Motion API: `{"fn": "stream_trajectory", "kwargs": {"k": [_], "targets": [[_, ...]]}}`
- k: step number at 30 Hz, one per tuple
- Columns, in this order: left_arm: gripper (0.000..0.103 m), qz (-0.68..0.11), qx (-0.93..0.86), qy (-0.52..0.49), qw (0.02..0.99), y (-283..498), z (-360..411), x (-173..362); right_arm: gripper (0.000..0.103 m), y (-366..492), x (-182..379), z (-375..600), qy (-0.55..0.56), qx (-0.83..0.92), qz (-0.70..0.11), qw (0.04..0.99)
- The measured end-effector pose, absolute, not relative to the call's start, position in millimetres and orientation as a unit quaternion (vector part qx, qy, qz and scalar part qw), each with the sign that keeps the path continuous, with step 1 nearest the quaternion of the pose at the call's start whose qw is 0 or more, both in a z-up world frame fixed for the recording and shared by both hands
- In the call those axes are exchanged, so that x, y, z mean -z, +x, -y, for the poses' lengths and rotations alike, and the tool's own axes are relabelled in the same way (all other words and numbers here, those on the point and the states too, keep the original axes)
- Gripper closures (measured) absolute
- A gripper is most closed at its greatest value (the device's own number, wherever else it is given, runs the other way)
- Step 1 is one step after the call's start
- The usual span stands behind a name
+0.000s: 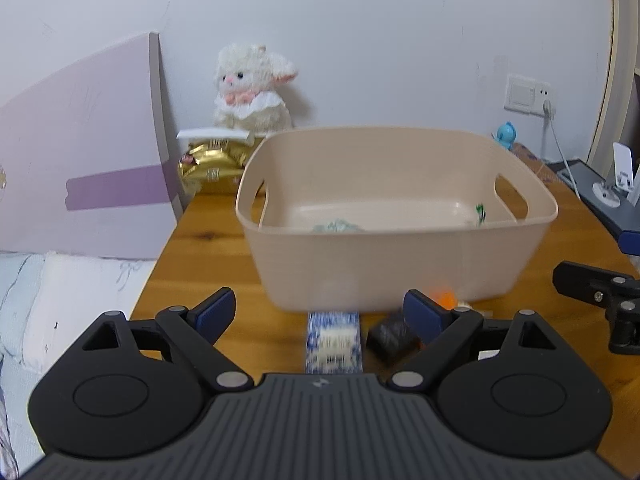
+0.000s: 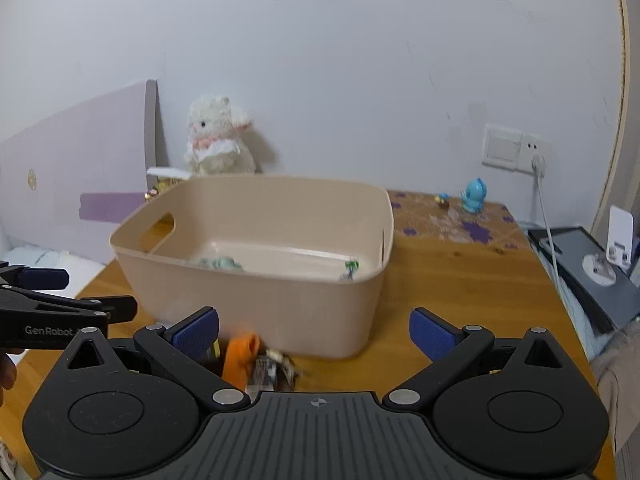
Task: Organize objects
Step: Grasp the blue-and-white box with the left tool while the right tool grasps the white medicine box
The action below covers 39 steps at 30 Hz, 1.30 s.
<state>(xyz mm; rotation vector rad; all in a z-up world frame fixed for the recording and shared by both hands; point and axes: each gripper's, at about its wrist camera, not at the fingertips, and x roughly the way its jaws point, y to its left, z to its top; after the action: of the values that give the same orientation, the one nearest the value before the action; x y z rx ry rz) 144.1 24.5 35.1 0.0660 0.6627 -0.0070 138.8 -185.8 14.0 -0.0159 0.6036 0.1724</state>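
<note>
Between the spread left tool (image 1: pixel 320 312), a blue-white packet (image 1: pixel 333 342); before the spread right tool (image 2: pixel 314 334), an orange object (image 2: pixel 240 358).

Wooden table (image 2: pixel 460 280): beige bin (image 2: pixel 256 300), plush lamb (image 2: pixel 218 140), blue figurine (image 2: pixel 474 200).

left gripper (image 1: pixel 320 312) black | fingers (image 1: pixel 218 310) blue-padded | silver screws | "GenRobot" marking

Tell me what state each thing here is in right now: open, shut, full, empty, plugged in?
Left gripper: open, holding nothing.
Right gripper: open, holding nothing.
Bin: upright, nearly empty, a few small items inside.
Blue and white packet: flat on the table, outside the bin.
Orange item: on the table, outside the bin.
Plug: in the wall socket.
Stuffed animal: sitting upright against the wall.
</note>
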Motion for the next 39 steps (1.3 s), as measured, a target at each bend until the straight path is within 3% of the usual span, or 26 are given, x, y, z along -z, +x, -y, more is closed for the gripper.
{"fn": "stream_trajectory", "kwargs": {"k": [27, 31, 32, 36, 39], "targets": [[0.011, -0.421, 0.027, 0.006, 0.907, 179, -40, 56, 0.000, 157, 94, 168, -0.039, -0.077, -0.424, 0.901], [0.016, -0.413, 0.026, 0.016, 0.910, 183, -38, 59, 0.011, 160, 96, 167, -0.042, -0.083, -0.422, 0.902], [0.022, -0.410, 0.029, 0.017, 0.911, 183, -37, 58, 0.013, 159, 95, 167, -0.044, -0.087, -0.419, 0.903], [0.051, -0.409, 0.040, 0.018, 0.911, 181, -35, 52, 0.039, 156, 91, 164, -0.052, -0.102, -0.412, 0.904], [0.055, -0.412, 0.046, 0.021, 0.910, 177, -33, 49, 0.059, 151, 88, 159, -0.061, -0.113, -0.408, 0.904]]}}
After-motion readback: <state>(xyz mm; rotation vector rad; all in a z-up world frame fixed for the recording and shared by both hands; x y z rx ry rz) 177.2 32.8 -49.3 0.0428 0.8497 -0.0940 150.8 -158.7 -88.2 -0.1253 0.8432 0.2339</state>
